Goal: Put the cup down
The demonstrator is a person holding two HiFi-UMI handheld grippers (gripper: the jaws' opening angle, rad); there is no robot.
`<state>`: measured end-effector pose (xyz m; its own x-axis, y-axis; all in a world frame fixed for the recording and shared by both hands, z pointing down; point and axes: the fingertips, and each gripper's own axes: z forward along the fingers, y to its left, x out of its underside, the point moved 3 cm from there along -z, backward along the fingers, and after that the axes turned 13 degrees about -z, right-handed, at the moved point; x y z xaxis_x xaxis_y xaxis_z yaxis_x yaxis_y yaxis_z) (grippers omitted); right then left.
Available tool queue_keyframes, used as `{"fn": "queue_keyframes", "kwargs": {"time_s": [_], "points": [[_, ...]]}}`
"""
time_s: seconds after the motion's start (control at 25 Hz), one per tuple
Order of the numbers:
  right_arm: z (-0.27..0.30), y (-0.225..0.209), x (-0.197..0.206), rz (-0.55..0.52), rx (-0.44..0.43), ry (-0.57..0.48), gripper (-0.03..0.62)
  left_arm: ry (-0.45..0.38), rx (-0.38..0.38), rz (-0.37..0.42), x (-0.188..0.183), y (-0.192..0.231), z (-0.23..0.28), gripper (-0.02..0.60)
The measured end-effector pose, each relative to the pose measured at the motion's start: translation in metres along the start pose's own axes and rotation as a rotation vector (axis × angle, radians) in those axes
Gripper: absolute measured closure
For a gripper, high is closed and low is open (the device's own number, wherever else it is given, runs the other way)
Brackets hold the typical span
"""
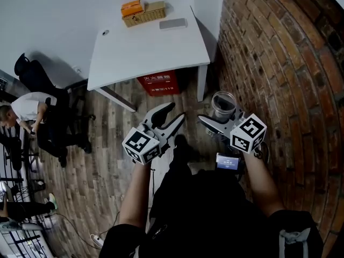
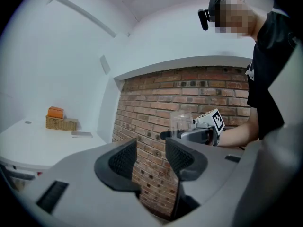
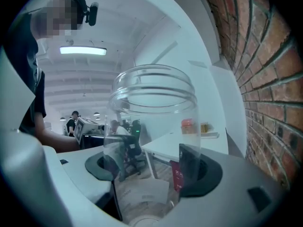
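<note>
Clear cup (image 3: 151, 126) is squeezed tight between the jaws of our right gripper (image 3: 151, 169), up in the air beside the brick wall (image 1: 279, 63). Our left gripper (image 2: 151, 157) is open and empty.

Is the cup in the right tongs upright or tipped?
Upright: the clear cup has its open rim facing up and its base down, clamped in the right tongs.

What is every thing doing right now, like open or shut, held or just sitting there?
clear cup, upright, looks empty, clamped between the right gripper's jaws.
right gripper, shut on the clear cup.
left gripper, open, nothing between its jaws.
wicker basket, sitting on the white table.
orange box, lying on the wicker basket.
</note>
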<state>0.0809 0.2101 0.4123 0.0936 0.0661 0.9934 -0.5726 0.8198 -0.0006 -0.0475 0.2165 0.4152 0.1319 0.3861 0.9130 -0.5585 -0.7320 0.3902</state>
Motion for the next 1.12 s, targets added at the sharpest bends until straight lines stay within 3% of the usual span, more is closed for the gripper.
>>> {"fn": "queue_keyframes", "kwargs": {"time_s": [0.64, 1.12], "points": [[0.159, -0.114, -0.027, 0.006, 0.091, 0.038, 0.220, 0.019, 0.056, -0.020, -0.085, 0.187, 0.046, 0.385], [0.201, -0.174, -0.019, 0.032, 0.110, 0.065, 0.220, 0.050, 0.091, -0.052, -0.095, 0.241, 0.092, 0.388]]}}
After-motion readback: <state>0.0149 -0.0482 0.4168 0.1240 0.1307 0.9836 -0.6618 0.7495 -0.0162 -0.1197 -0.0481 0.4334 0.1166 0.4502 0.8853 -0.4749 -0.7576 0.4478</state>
